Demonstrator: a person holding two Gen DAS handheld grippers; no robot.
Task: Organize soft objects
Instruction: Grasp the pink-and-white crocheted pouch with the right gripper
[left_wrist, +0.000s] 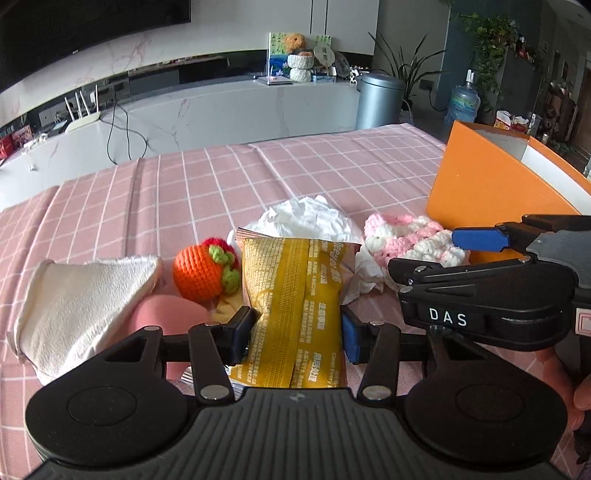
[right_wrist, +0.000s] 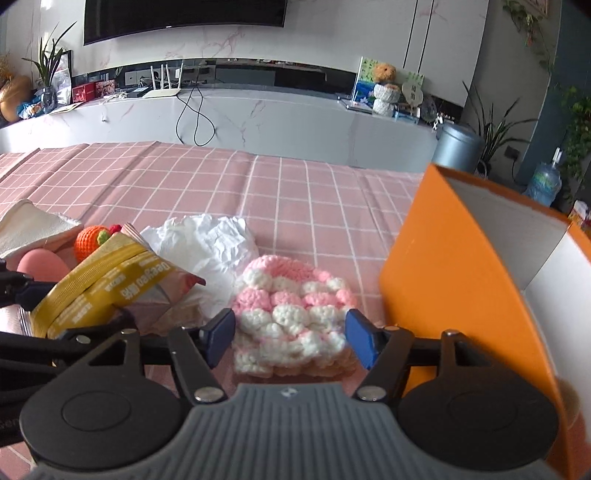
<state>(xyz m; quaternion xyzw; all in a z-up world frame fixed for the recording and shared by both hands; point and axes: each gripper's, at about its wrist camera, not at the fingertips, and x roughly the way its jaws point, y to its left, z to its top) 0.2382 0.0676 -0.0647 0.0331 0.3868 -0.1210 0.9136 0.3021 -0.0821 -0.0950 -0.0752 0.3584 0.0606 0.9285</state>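
Yellow wipes packet (left_wrist: 295, 306) sitting lower centre in the left wrist view, long axis running straight up the frame, far end aimed at the crumpled white tissue (left_wrist: 306, 218). Clamped across its middle by the left gripper (left_wrist: 297, 334), pads pressed into both long edges. Glossy yellow film with a paler centre strip, white print running lengthwise, crimped silvery end up top. In the right wrist view the same packet (right_wrist: 110, 280) shows up at lower left, tilted up toward the right, looks lifted off the cloth at that end.

Pink and white crocheted hat (right_wrist: 291, 314) dead centre in the right wrist view, lying flat on the pink checked tablecloth (right_wrist: 221, 184), bobbly rows across. Right gripper (right_wrist: 291, 339) spread wide on either side of it, pads not touching the yarn as far as can be told.

Only visible from the left: right gripper's body with "DAS" lettering at mid right, one blue pad poking over the hat (left_wrist: 410, 240). Also clearer there: folded white towel (left_wrist: 81, 302) lower left, pink sponge (left_wrist: 166, 314) beside it, orange crocheted fruit (left_wrist: 205, 271) just left of the packet.

Only from the right: white inside of the orange box (right_wrist: 443, 277) filling the right side.
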